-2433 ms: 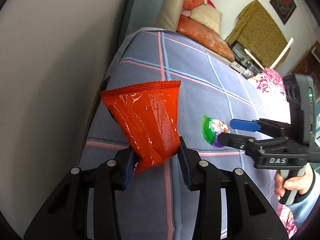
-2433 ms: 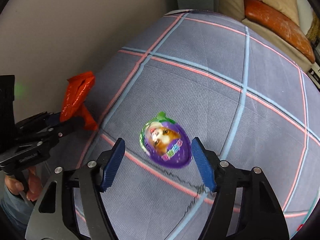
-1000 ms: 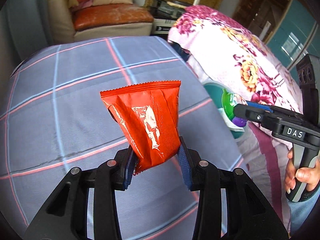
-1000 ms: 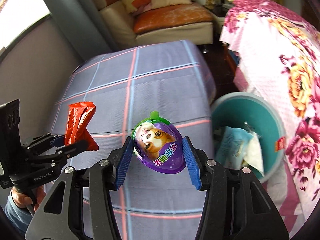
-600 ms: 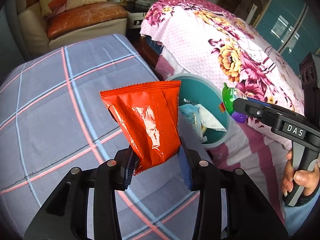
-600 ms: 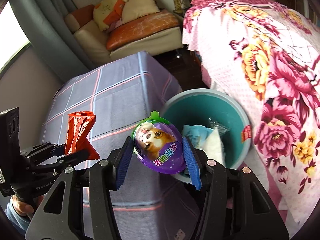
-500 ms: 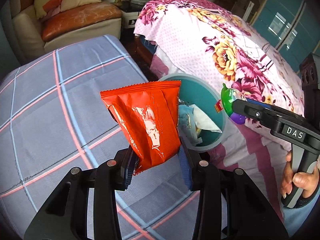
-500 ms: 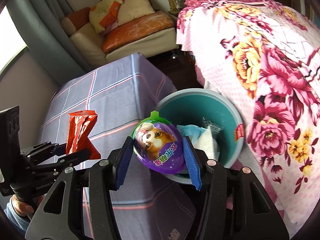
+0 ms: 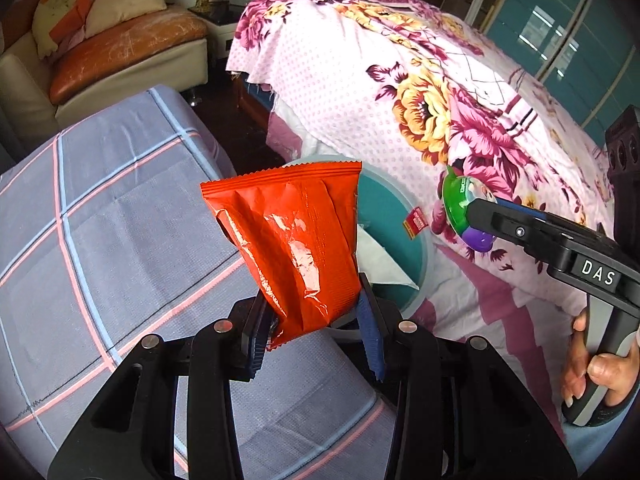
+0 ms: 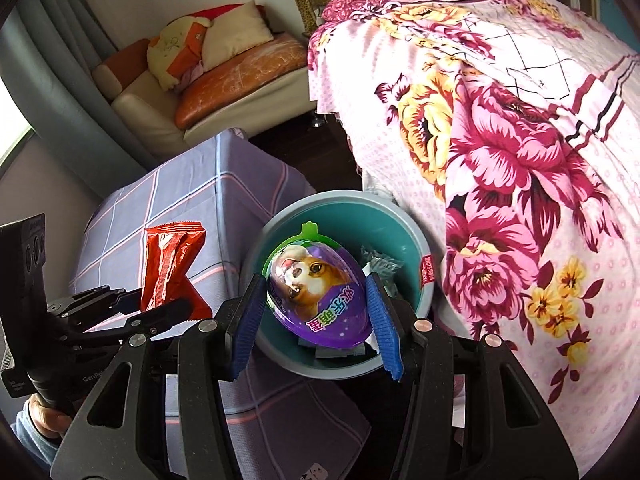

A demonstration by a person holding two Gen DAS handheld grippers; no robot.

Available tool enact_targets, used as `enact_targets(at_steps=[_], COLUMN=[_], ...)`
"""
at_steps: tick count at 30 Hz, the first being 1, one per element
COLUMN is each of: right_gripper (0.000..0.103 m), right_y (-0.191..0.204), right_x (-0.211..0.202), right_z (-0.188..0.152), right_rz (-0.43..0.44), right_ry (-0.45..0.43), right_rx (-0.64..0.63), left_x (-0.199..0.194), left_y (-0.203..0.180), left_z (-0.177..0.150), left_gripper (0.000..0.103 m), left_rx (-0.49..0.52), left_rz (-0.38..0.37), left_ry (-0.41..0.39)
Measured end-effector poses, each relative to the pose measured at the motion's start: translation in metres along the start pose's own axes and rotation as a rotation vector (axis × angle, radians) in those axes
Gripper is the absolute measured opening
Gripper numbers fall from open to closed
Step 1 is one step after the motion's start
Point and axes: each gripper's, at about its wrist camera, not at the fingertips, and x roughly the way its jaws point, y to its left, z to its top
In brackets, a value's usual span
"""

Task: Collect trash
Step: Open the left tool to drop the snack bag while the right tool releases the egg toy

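My left gripper (image 9: 316, 332) is shut on a crinkled red snack wrapper (image 9: 294, 240), held upright over the table's right edge; the wrapper also shows in the right wrist view (image 10: 170, 264). My right gripper (image 10: 316, 326) is shut on a purple egg-shaped package with a puppy picture and green rim (image 10: 316, 292), held directly above the teal trash bin (image 10: 416, 240). The package also shows in the left wrist view (image 9: 464, 208), right of the bin (image 9: 400, 216). The bin holds paper and wrappers.
A table with a grey-blue plaid cloth (image 9: 100, 208) lies left of the bin. A bed with a pink floral cover (image 10: 520, 140) rises on the right. A sofa with orange cushions (image 9: 120, 48) stands at the back.
Both grippers have swung right from over the table toward the bin. The right gripper now holds the egg package right above the bin's opening. Both grips are unchanged.
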Motion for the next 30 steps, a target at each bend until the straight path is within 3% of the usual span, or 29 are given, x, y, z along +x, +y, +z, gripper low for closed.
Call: enact_targets(at_steps=[14, 17, 22, 30], right_gripper=[0.049, 0.049, 0.049, 0.049], right_y=[-0.012, -0.014, -0.013, -0.005], right_x=[0.0, 0.002, 0.004, 0.007], right_z=[0.014, 0.016, 0.016, 0.015], right_rz=[-0.023, -0.029, -0.034, -0.034], right_ry=[-0.01, -0.008, -0.004, 0.007], right_rx=[0.018, 0.021, 0.021, 0.006], left_x=[0.025, 0.027, 0.023, 0.011], left_y=[-0.016, -0.016, -0.016, 0.0], left_z=[0.011, 0.012, 0.012, 0.002], left_gripper=[0.044, 0.055, 0.086, 0.094], left_rx=[0.037, 0.041, 0.04, -0.004], left_rz=[-0.026, -0.023, -0.006, 0.02], left_ry=[0.024, 0.019, 0.0, -0.011])
